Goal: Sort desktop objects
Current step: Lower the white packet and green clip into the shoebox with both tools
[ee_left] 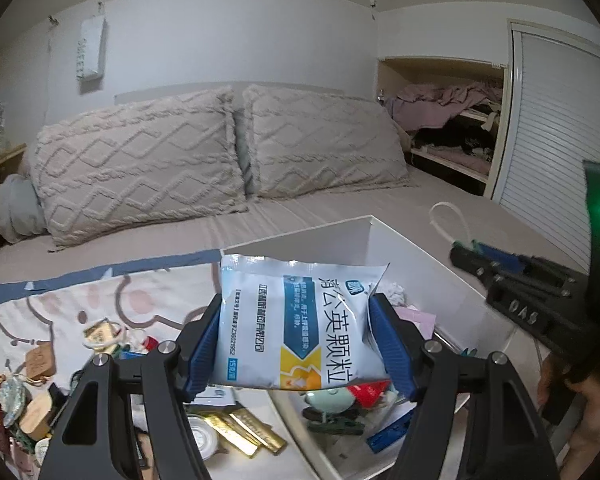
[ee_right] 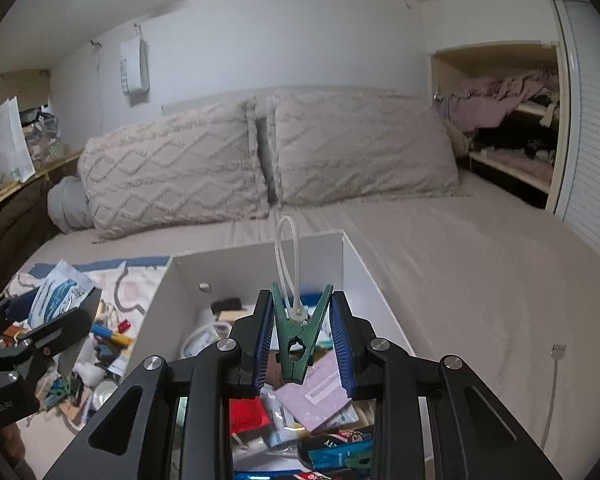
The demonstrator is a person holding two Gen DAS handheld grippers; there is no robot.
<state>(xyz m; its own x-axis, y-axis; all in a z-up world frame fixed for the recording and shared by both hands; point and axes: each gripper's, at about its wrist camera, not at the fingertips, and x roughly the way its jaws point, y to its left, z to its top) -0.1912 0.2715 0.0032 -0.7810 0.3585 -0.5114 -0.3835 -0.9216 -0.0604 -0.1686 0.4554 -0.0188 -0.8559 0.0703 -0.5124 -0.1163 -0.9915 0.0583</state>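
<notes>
The left gripper (ee_left: pixel 296 330) fills the foreground of its own view, its blue fingers (ee_left: pixel 202 344) clamped on the two side edges of a white-and-blue sachet (ee_left: pixel 294 324). The sachet stands upright between them, printed face to the camera, its torn top edge rising above the fingertips. Beyond and below the fingers sits a white box (ee_left: pixel 404 256), open at the top; the sachet hangs over its near left wall. Inside the box, under the fingers, lie a mint-green round thing, a red packet and a dark green peg (ee_left: pixel 334 426). Left of the fingers, on a cartoon-print cloth (ee_left: pixel 100 292) spread over the bed (ee_left: pixel 440 200), lies a heap of small things: gold bars (ee_left: pixel 248 432), wooden tags, a round tin.

The right gripper (ee_right: pixel 302 334) has its fingers (ee_right: pixel 342 342) pressed on a green clothespin (ee_right: pixel 298 336), which stands with its two legs spread upward in a V against the pads. A white loop (ee_right: pixel 287 258) is threaded through the clothespin and sticks up above the fingertips. Directly beyond and below these fingers is the same box, holding a pink card (ee_right: pixel 320 390), a red packet and other clutter. To the left of the fingers the left gripper and its sachet appear over the cloth. Two pillows (ee_right: pixel 356 148) lie at the bed's far end, well past both pairs of fingers.
</notes>
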